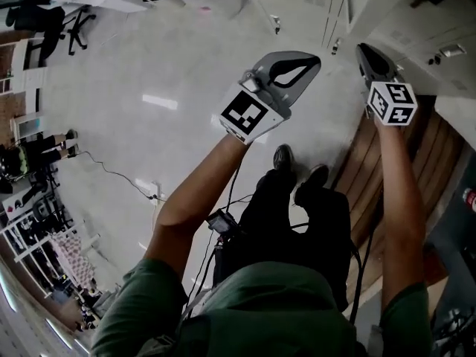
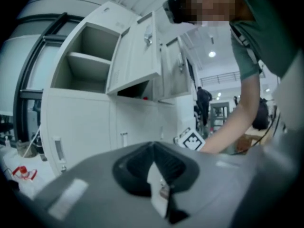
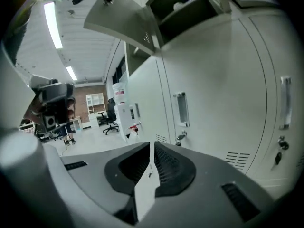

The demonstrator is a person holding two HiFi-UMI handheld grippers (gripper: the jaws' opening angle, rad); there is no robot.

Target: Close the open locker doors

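White lockers (image 1: 416, 17) stand at the head view's upper right. My left gripper (image 1: 314, 60) and right gripper (image 1: 364, 52) are raised side by side in front of them. In the left gripper view an upper compartment (image 2: 88, 61) with a shelf stands open, its door (image 2: 135, 51) swung out, and a second door (image 2: 173, 70) is ajar beside it. My left gripper (image 2: 153, 145) is shut and empty. In the right gripper view an open door (image 3: 123, 18) hangs overhead below an open compartment (image 3: 183, 8). My right gripper (image 3: 152, 145) has its tips together, with nothing between them.
Lower locker doors with handles (image 3: 181, 109) are closed. A wooden platform (image 1: 372, 162) lies at the lockers' foot by my shoes (image 1: 284, 158). A cable (image 1: 111, 173) runs across the pale floor. Office chairs (image 1: 63, 21) stand far left. A person (image 2: 203, 99) stands far off.
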